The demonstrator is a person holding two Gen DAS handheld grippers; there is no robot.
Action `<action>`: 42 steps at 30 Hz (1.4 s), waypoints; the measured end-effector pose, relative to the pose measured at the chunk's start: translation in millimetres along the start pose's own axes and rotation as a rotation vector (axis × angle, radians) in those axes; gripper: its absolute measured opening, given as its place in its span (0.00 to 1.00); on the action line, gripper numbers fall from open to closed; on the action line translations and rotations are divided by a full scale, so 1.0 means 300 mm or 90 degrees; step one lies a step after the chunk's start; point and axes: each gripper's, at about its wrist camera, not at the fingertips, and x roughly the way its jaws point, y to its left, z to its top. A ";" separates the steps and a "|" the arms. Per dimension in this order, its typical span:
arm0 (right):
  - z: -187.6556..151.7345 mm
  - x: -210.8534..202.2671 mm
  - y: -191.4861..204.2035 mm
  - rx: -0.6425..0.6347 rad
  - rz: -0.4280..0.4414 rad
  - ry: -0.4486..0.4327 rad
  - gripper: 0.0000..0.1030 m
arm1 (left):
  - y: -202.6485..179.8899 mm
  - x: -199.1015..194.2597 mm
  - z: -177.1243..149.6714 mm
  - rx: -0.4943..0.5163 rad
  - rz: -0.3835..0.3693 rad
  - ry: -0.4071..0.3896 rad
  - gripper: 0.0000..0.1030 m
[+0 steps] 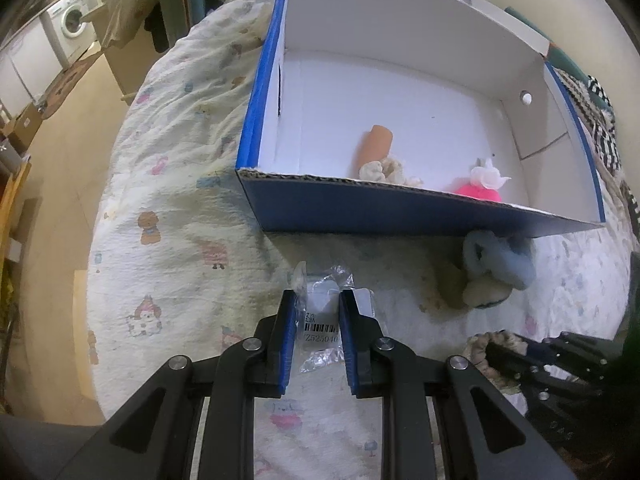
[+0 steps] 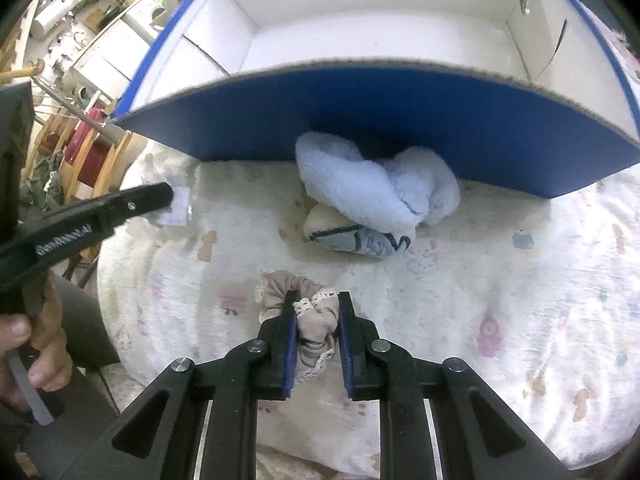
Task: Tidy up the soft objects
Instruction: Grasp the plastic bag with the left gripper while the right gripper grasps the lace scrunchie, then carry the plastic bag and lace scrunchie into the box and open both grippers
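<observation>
A blue cardboard box (image 1: 352,208) with a white inside stands on the bed. In it lie an orange roll (image 1: 375,145), a cream cloth (image 1: 386,171) and a pink-and-white plush (image 1: 483,184). My left gripper (image 1: 318,300) is shut on a clear plastic packet with a barcode label (image 1: 320,322), just above the quilt. A light blue fluffy slipper (image 2: 376,184) lies against the box front (image 2: 360,120), on a cream-and-blue sock (image 2: 356,236). My right gripper (image 2: 318,302) is shut on a beige lace-edged scrunchie (image 2: 316,320).
The bed has a white quilt with cartoon prints (image 1: 168,208). A washing machine (image 1: 72,20) and floor lie beyond the bed's left edge. Striped fabric (image 1: 600,120) lies right of the box. The left gripper (image 2: 104,208) shows at left in the right wrist view.
</observation>
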 end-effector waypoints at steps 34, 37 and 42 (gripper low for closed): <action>0.350 -0.448 -0.074 0.025 0.028 -0.236 0.19 | -0.200 -0.292 0.292 0.096 -0.056 -0.159 0.18; 0.399 -0.420 -0.098 0.019 0.016 -0.233 0.19 | -0.223 -0.247 0.337 0.118 -0.051 -0.148 0.18; 0.431 -0.293 -0.164 0.052 0.015 -0.188 0.19 | -0.241 -0.099 0.387 0.117 -0.066 -0.095 0.18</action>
